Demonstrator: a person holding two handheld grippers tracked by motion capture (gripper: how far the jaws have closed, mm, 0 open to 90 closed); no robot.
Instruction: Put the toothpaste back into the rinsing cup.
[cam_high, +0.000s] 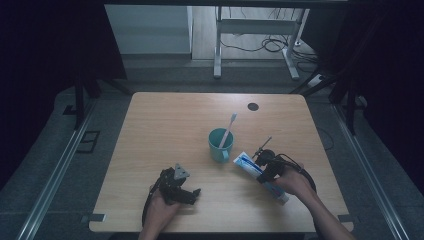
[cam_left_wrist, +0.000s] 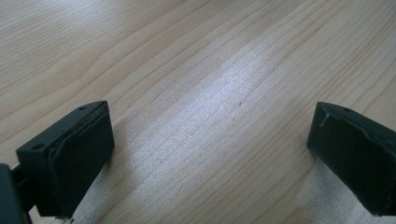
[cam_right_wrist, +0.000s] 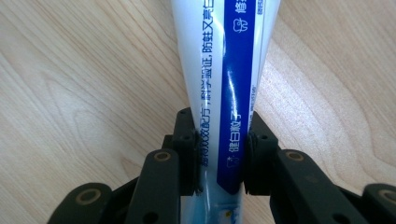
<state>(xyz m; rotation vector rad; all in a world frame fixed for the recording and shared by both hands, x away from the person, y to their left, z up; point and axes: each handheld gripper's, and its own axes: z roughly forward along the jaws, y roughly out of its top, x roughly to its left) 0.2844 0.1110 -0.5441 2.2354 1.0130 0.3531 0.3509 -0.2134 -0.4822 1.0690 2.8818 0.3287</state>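
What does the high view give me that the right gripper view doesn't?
High view alone: the teal cup with a toothbrush standing in it, and the left claw resting open on the table. Right gripper view alone: the printed lettering on the toothpaste tube and both pads pressing its sides. Both: the right claw shut on the tube, over the wooden tabletop.

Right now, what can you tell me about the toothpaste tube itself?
The toothpaste tube is white, glossy, soft-looking plastic with a dark blue band and printed Chinese characters along it. It lies flat on the wooden table, slanting from beside the teal cup toward the person's right hand. Its flat wide end points at the cup; the narrower end reaches the hand. The right gripper has its fingers pressed on both sides of the tube.
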